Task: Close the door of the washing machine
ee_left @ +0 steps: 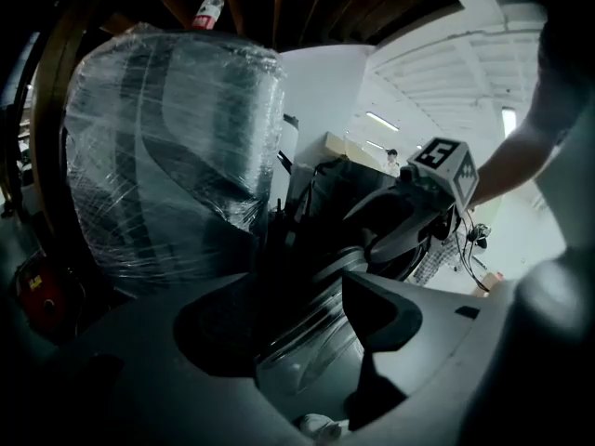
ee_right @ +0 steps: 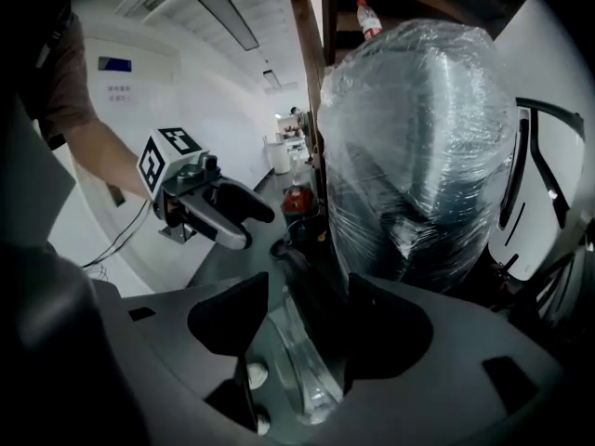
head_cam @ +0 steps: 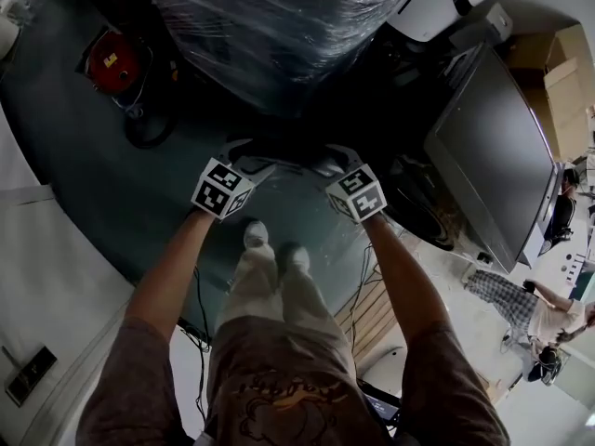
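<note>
Glass, clear, glossy and bowl-curved, of the round washing machine door (ee_left: 311, 342), low in front of the person's pale shoes (head_cam: 257, 235) and just before a bulky shape (head_cam: 279, 26) wrapped in crinkled, shiny stretch film. Left gripper (ee_left: 299, 316) of smooth grey plastic, matt black pads spread wide, the door's transparent rim standing in the gap. Right gripper (ee_right: 299, 328) just beside it, equally agape around the same curved rim.
</note>
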Demonstrator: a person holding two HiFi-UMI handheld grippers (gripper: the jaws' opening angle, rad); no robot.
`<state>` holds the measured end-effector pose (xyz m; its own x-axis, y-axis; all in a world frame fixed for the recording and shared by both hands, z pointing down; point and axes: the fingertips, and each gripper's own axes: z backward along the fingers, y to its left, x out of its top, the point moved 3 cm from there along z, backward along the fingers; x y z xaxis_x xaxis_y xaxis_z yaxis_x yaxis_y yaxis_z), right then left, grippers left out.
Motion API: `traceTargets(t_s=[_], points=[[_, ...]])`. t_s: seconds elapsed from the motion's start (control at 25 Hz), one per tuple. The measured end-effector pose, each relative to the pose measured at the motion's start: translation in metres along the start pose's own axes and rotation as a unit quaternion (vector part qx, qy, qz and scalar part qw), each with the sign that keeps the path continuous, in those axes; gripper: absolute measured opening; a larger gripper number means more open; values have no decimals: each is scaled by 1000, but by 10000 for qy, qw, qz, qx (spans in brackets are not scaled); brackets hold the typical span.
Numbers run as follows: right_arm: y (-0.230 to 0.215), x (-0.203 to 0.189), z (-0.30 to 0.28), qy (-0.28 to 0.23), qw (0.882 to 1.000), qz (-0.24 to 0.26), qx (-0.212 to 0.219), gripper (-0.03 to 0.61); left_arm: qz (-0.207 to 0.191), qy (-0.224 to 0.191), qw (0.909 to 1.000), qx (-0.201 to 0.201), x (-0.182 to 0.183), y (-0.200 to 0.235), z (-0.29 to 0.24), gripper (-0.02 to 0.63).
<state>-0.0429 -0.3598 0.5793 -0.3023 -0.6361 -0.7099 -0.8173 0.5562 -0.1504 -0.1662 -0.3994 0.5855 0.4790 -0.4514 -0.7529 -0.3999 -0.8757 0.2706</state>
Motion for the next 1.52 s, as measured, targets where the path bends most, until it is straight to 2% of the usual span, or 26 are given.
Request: traceTargets(t_s=[0.32, 0.6, 0.88, 1.12, 1.52], points=[[-22, -19, -30, 651, 9977, 33, 203, 241, -200, 332, 9983, -439, -8, 22, -50, 264], [-26, -31, -38, 934, 9953, 2, 235, 241, -163, 609, 9951, -764, -19, 24, -69, 267], [-24, -34, -39, 935, 9955, -59, 113, 241, -86, 686, 9951, -704, -24, 26, -71, 264], [-21, -37, -37, 891, 9955, -317, 84, 241, 41, 759, 9950, -653, -31, 22, -66, 225], [5, -46, -29, 876, 9947, -544, 29, 241, 490, 697, 9945, -601, -58, -5, -42, 198]])
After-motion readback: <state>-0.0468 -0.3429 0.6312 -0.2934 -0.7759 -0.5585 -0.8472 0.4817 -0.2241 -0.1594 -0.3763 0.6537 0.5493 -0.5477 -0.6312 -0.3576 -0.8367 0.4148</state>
